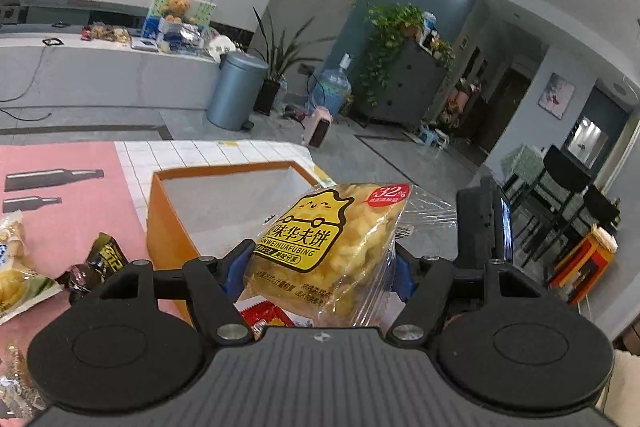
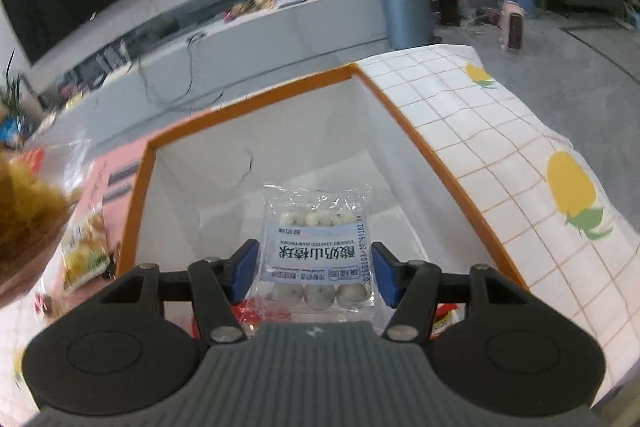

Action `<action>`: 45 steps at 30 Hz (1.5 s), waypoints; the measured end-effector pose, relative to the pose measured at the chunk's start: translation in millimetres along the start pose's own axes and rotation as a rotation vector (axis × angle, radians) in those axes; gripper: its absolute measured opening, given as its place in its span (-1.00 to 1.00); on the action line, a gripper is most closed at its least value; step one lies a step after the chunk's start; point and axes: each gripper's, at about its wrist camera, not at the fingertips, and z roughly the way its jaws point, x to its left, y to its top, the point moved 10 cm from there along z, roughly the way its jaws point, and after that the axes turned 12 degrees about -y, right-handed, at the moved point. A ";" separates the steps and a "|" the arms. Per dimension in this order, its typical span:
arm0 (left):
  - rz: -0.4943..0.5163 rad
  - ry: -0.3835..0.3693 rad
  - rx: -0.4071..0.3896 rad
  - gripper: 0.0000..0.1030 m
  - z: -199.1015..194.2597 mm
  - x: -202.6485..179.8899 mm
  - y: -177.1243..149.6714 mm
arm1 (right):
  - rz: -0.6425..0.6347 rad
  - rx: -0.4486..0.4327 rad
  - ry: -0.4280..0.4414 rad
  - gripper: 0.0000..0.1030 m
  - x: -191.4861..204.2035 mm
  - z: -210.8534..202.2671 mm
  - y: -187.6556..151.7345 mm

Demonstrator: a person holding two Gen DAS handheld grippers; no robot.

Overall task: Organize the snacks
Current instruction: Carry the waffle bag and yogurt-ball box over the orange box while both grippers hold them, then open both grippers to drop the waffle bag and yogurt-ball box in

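The yellow waffle snack in its clear crinkly bag (image 1: 332, 251) sits in the middle of the left wrist view, squeezed between the blue pads of the left gripper (image 1: 320, 273). Behind it, the orange box with white insides (image 1: 168, 219) stands on the pink mat (image 1: 72, 223). In the right wrist view, the right gripper (image 2: 316, 273) pinches a clear bag of white yogurt balls (image 2: 318, 247) low in the middle, over the box.
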 end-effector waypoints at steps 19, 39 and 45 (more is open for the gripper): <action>0.028 0.126 0.119 0.51 30.7 -7.0 -4.8 | 0.268 -0.158 0.021 0.73 -64.2 -65.3 12.3; 0.175 0.446 0.358 0.51 118.0 40.5 -36.4 | 0.413 -0.190 -0.013 0.73 -96.5 -77.7 14.7; 0.299 0.519 0.344 0.80 116.1 31.8 -36.4 | 0.415 -0.191 -0.006 0.73 -91.5 -80.9 14.8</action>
